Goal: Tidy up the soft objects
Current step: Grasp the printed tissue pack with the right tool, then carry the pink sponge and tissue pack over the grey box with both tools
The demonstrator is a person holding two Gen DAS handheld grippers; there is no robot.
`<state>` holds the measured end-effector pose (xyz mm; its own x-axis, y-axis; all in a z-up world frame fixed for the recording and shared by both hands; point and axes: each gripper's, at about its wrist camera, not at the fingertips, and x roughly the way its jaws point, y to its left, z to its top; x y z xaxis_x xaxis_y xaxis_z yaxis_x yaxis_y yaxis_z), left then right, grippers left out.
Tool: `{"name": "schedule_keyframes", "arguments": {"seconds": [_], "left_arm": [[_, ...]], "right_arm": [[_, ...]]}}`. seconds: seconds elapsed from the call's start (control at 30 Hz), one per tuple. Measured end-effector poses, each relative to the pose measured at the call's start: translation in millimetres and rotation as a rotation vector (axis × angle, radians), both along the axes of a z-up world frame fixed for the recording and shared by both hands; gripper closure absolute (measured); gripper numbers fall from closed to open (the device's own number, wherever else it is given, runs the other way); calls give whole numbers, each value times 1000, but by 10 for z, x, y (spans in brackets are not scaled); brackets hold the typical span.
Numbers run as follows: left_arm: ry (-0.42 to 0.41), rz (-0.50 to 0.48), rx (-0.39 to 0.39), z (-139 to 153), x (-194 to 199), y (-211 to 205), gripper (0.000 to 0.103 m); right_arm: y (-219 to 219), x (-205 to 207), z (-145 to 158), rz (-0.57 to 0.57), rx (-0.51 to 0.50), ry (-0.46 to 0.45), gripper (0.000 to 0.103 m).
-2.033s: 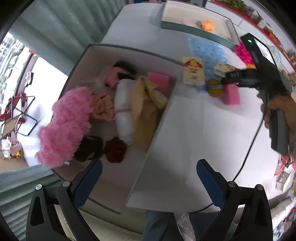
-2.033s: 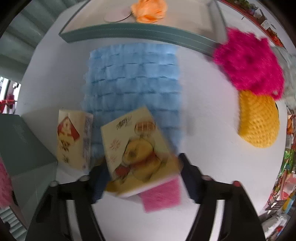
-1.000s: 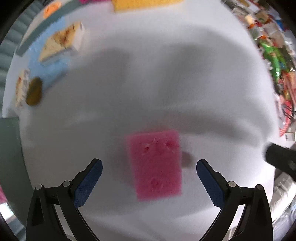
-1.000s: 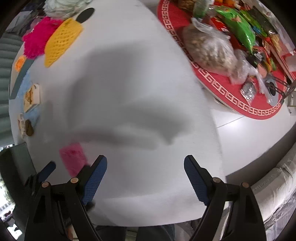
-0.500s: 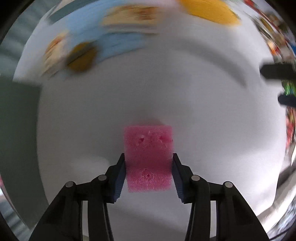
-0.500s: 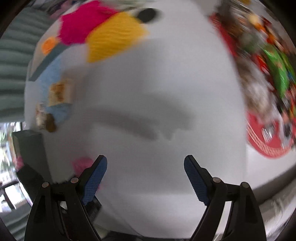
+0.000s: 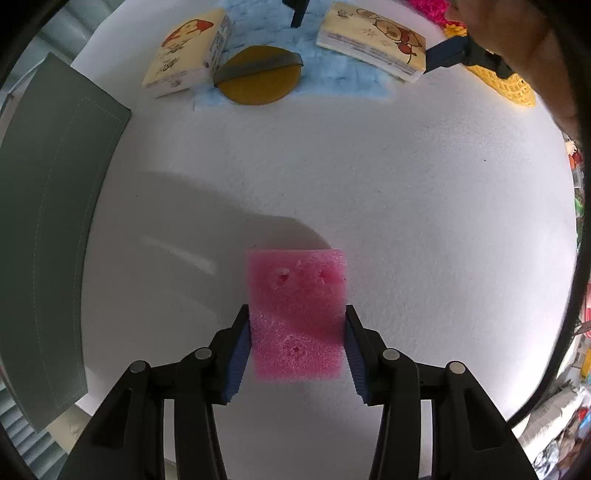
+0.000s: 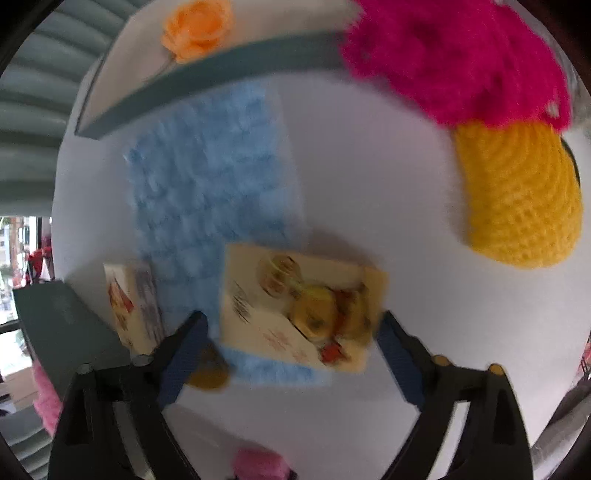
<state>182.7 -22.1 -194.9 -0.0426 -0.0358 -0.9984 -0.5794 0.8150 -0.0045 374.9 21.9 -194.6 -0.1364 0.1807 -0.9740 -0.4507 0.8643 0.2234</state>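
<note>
Clamping the pink sponge [image 7: 297, 314] by its two long sides, the left gripper [image 7: 297, 347] is pointing straight down, its blue pads pressing into the foam above the white table [image 7: 406, 206]. Beyond the sponge, toward the far edge, a round yellow pad with a grey strap [image 7: 256, 75] is lying partly on a fluffy blue cloth [image 7: 343, 75], just beside a small tissue pack [image 7: 184, 55] printed with a cartoon. To the left, the grey wall of a storage box [image 7: 48, 229] is standing. The right gripper [image 8: 291, 354] is hovering over a second tissue pack [image 8: 301, 317] that is resting on the blue cloth; its jaws are opening, straddling the pack with a small gap on each side. Farther off, a yellow crocheted piece [image 8: 517, 195] is touching a magenta one [image 8: 454, 55], and an orange fabric flower [image 8: 197, 27] is sitting in a shallow tray [image 8: 207, 81].
</note>
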Motion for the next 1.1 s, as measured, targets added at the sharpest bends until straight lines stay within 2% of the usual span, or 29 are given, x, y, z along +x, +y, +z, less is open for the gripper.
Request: {"name": "schedule_keyframes", "arguments": {"seconds": [0.07,0.1,0.13,0.2,0.37,0.57,0.67,0.83,1.03,1.1], "left_arm": [[-2,-2,-1,-5,-47,49,55],[-2,-3,-1,-3,-51,49,55],[-1,-5,-1,-13,-55,54,55],[1,-12,-6,14,-91,95,55],[-15,0,-69,73,-189,116,55],[-31,-68,-63,362,-406,135,55],[-37,-86,-47,519,-499,156,55],[-61,-114,6,851,-606,205,55],[-119,-129,57,1179,-749,325,55],[-143,-133,67,1266,-821,406,55]], "right_arm": [[59,-35,-9,36,-23,-34,13],[48,-46,0,46,-28,-45,24],[14,-51,21,55,-32,-63,24],[-110,-43,14,69,-6,-29,25],[-834,-122,124,55,31,24,25],[-1696,-617,196,57,-13,77,25],[-1940,-876,201,31,-23,107,24],[-2040,-1191,257,20,-13,140,24],[-1914,-1318,459,37,23,102,24],[-2114,-1340,601,30,36,88,24]]}}
